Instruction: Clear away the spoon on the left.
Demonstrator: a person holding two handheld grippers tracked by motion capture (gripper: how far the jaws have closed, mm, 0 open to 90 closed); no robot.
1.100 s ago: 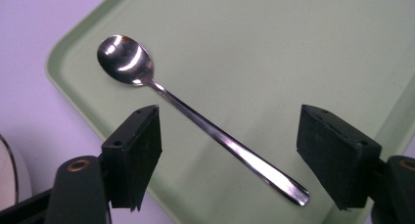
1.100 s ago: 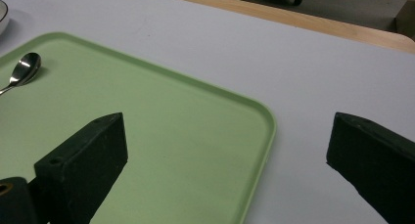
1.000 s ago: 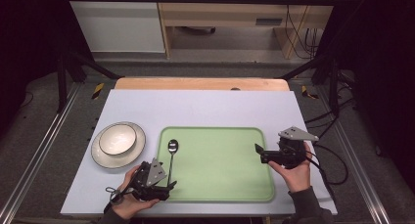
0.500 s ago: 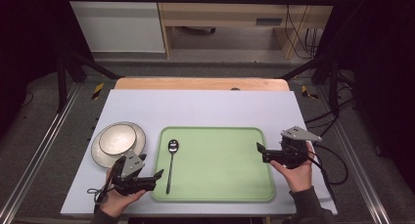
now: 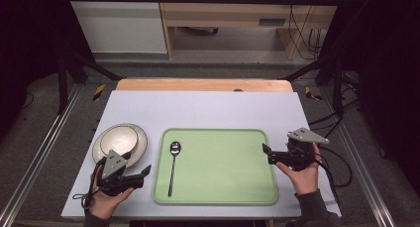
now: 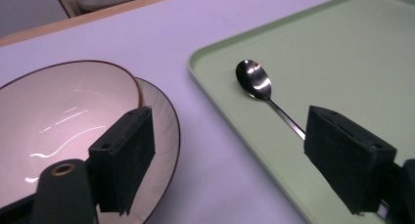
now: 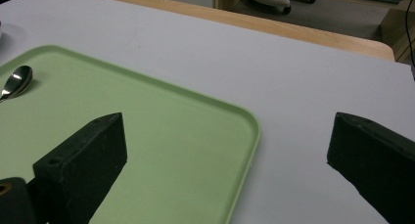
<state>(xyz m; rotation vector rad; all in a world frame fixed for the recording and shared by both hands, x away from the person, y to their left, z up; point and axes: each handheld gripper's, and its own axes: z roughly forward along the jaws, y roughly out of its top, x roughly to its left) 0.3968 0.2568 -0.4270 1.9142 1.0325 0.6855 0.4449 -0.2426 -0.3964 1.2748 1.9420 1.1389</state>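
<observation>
A metal spoon point(image 5: 173, 167) lies lengthwise on the left part of the green tray point(image 5: 223, 187), bowl end away from me. My left gripper point(image 5: 144, 172) is open on the table just left of the tray, below the bowl point(image 5: 119, 139) and plate point(image 5: 142, 143). In the left gripper view its jaws point(image 6: 230, 136) stand wide apart and empty, with the spoon point(image 6: 254, 82) ahead between them and the bowl point(image 6: 63, 111) behind the left jaw. My right gripper point(image 5: 267, 155) is open at the tray's right edge, its jaws point(image 7: 234, 136) straddling the tray rim point(image 7: 254, 136).
The cream bowl sits inside a brown-rimmed plate point(image 6: 164, 116) left of the tray. The white tabletop point(image 5: 208, 108) stretches bare behind the tray to a wooden strip. Cables trail from the right gripper off the table's right side. The spoon point(image 7: 14, 81) lies far left in the right gripper view.
My left gripper has drawn back left from the spoon's handle, off the tray, to the table beside the plate. The spoon stays on the tray. The right gripper has hardly moved.
</observation>
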